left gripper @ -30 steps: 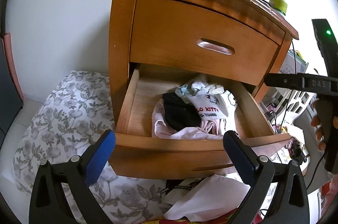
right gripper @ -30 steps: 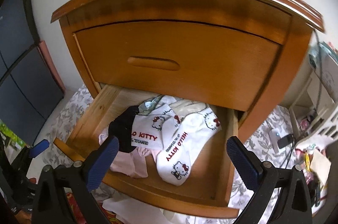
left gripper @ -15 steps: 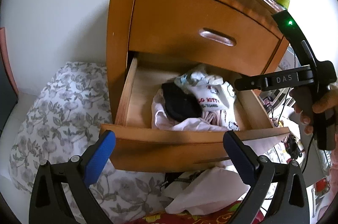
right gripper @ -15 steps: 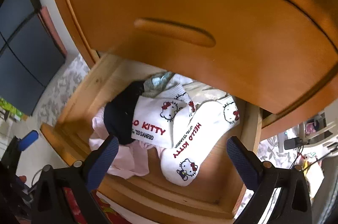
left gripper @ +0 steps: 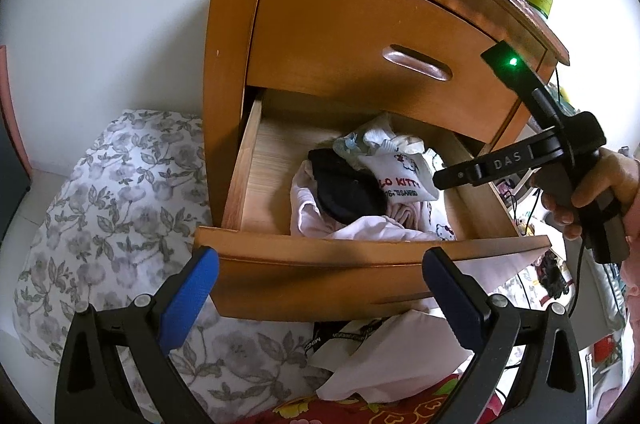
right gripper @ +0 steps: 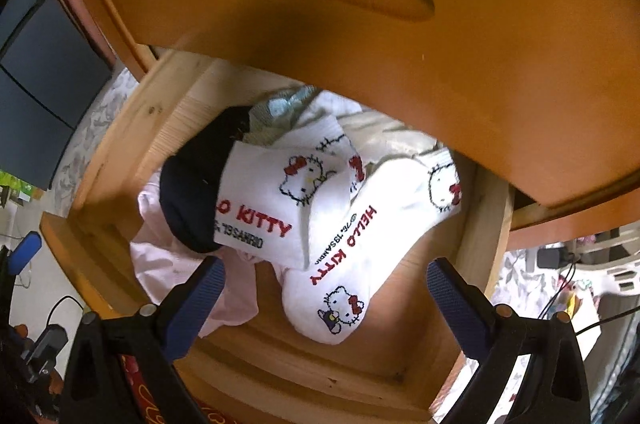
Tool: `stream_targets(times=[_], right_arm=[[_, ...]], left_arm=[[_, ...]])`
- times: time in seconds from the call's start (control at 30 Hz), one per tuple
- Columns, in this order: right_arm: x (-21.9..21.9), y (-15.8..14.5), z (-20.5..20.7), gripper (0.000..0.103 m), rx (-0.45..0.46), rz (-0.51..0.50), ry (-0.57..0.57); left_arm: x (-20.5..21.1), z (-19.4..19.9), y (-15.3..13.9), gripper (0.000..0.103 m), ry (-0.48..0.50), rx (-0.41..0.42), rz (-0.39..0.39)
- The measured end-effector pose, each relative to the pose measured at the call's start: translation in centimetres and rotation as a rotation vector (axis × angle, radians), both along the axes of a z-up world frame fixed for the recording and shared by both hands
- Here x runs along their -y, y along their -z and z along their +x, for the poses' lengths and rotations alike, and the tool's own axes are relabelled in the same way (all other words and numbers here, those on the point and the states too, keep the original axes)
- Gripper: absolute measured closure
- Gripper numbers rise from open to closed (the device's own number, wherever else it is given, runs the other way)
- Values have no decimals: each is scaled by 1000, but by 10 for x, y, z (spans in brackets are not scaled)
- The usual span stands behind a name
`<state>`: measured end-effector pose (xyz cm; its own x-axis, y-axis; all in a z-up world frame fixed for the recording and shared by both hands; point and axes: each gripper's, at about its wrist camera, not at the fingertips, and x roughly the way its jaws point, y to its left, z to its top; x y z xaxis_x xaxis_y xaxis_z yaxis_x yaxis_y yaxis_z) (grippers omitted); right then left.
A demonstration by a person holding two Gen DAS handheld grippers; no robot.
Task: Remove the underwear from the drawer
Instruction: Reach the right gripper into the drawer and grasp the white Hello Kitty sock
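Half the pile in the drawer (left gripper: 400, 252) is hiding behind its front board from my left gripper (left gripper: 320, 292), which is hanging spread and empty. My right gripper (right gripper: 326, 298), also gaping, is looking at black underwear (right gripper: 196, 184) under Hello Kitty socks (right gripper: 320, 208), inside that drawer.

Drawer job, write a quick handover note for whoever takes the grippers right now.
Left gripper: open, empty, in front of the open drawer.
Right gripper: open, empty, over the clothes in the drawer.
Pile: Hello Kitty socks on top, a black garment and pink fabric beside.
Done: drawer open.
Left: grasp underwear, likely under the socks, and lift it out.
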<state>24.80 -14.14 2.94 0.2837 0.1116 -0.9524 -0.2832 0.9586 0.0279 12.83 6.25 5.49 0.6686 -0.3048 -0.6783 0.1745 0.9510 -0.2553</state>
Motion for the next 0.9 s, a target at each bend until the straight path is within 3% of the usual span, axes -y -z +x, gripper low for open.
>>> stream_targets(times=[0.33,0.73,0.9], right_arm=[[-7,20,3,2,-49,-48,-8],[-23,31,13,24,-14,12,29],[-7,34,13,47,-5,64,105]], left_arm=[[-1,2,5,2,2,-10,7],[-2,1,3,2,10,-5,9],[-2,1,3,2,10,-3,12]])
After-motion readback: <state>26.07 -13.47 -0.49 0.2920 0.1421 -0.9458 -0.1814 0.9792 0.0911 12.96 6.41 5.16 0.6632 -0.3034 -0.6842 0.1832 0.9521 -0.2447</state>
